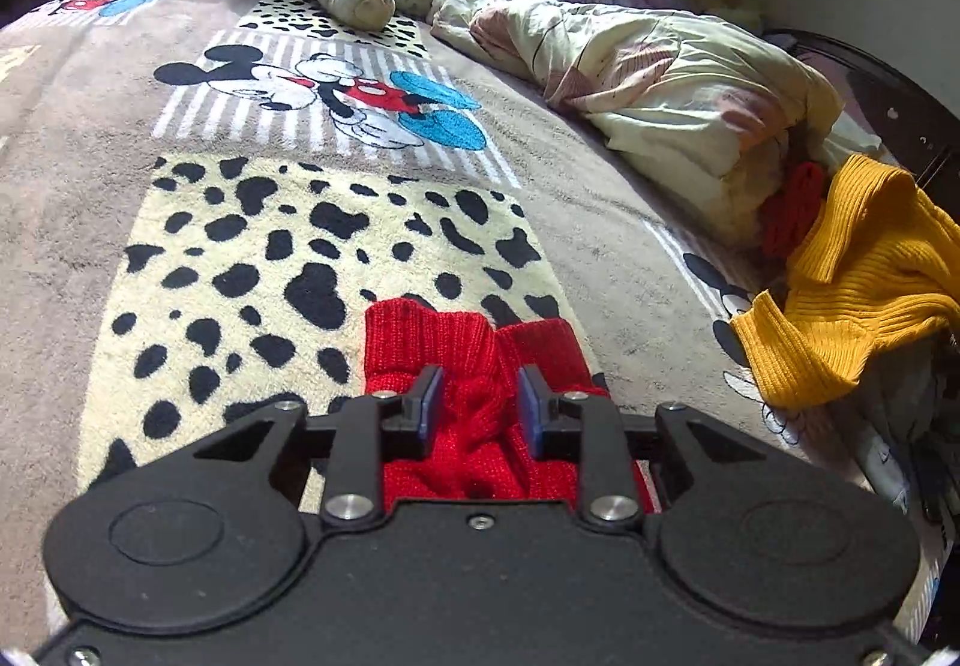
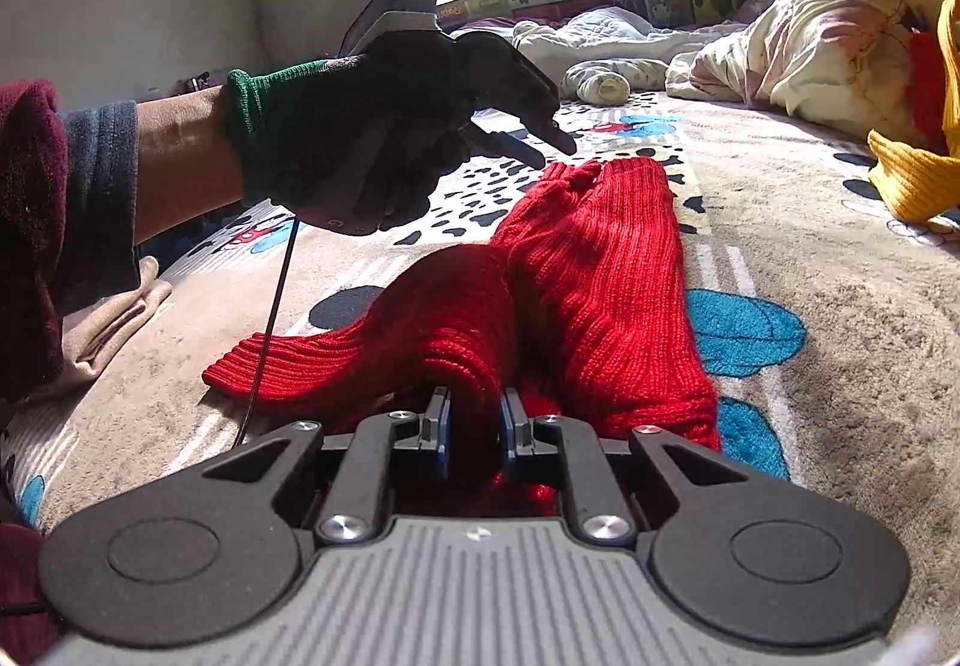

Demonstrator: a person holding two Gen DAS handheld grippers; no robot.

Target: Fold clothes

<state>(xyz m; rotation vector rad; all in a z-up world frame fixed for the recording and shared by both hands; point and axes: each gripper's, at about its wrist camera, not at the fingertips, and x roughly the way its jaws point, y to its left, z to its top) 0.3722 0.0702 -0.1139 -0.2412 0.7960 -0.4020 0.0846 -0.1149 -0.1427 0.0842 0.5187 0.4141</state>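
Both grippers sit at the sweater (image 2: 600,270) on the bed (image 2: 810,222); its long axis runs away from the right gripper (image 2: 474,426), which pinches the near fold. Left gripper (image 1: 480,402) straddles the far end, jaws partly spread; contact there cannot be told.

Red ribbed knit garment (image 2: 606,270), mustard-yellow knit (image 1: 858,282), black-spotted cream patch on blanket (image 1: 288,258).

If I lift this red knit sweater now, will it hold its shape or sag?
Probably sags: the red knit sweater already humps and drapes limply over the blanket. Its ribbed knit should grip rather than slip in the right gripper. The loose sleeve would likely trail.
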